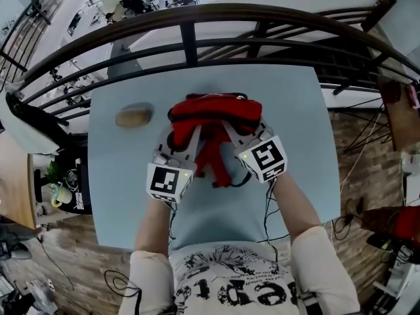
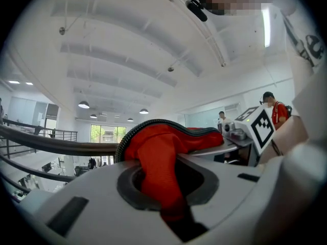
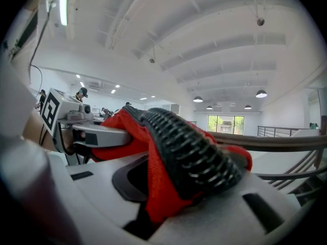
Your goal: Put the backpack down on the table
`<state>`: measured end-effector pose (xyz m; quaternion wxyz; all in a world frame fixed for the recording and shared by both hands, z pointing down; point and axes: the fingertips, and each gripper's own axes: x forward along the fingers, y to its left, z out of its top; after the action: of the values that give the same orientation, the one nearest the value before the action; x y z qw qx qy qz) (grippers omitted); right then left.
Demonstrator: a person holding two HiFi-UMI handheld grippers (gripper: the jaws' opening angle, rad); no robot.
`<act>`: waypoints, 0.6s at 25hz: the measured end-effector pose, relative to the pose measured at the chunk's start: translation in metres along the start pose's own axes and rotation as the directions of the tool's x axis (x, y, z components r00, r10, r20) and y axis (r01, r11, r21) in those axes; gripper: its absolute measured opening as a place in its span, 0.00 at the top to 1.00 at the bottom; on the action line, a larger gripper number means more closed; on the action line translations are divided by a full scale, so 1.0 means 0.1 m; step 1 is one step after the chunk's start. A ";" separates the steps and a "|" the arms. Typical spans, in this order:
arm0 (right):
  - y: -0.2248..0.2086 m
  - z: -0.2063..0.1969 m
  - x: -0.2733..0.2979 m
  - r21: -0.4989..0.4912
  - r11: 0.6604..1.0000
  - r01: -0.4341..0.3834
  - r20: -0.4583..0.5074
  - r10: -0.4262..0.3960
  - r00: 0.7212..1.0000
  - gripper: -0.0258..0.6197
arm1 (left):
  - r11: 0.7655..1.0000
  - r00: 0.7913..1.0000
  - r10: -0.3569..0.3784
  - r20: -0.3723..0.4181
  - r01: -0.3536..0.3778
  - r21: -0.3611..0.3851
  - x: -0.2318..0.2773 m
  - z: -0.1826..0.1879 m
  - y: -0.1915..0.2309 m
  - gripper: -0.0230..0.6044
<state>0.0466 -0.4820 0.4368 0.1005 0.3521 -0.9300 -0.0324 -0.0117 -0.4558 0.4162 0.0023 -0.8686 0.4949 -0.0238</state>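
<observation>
A red backpack (image 1: 215,115) with black trim lies over the middle of the pale blue table (image 1: 289,110). Both grippers hold it from the near side. My left gripper (image 1: 182,143) is shut on a red strap of the backpack (image 2: 158,172), which runs down between its jaws. On the other side my right gripper (image 1: 241,138) is shut on red fabric and a black ribbed strap (image 3: 191,152). Red straps (image 1: 213,159) hang between the two grippers toward me. Whether the backpack rests fully on the table cannot be told.
A brown potato-like lump (image 1: 134,117) lies on the table's left part. A dark curved railing (image 1: 197,31) runs along the table's far edge, with a lower floor beyond. Cables and gear (image 1: 387,235) lie on the wooden floor at right.
</observation>
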 end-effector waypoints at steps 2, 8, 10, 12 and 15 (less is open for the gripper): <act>0.08 -0.11 -0.05 0.015 1.000 0.000 -0.017 0.000 1.000 0.88 | 1.000 0.999 -0.017 -0.027 0.017 -0.018 -0.07 -0.15 -0.07 0.88; 0.36 -0.43 -0.26 0.073 0.997 -0.015 -0.086 0.021 0.996 0.87 | 0.997 0.997 -0.043 -0.056 0.039 -0.071 -0.32 -0.45 -0.26 0.87; 0.47 -0.54 -0.34 0.092 0.996 -0.020 -0.107 0.030 0.994 0.87 | 0.996 0.996 -0.051 -0.077 0.045 -0.081 -0.41 -0.55 -0.33 0.87; 0.59 -0.63 -0.42 0.110 0.994 -0.025 -0.124 0.039 0.992 0.86 | 0.994 0.994 -0.057 -0.096 0.048 -0.097 -0.53 -0.65 -0.40 0.87; 0.76 -0.80 -0.54 0.118 0.992 -0.032 -0.147 0.049 0.988 0.85 | 0.992 0.992 -0.060 -0.114 0.047 -0.115 -0.71 -0.82 -0.51 0.87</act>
<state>0.0530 -0.3885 0.5158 0.1499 0.3398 -0.9271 0.0499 -0.0075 -0.3676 0.4964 -0.0760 -0.8775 0.4712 -0.0473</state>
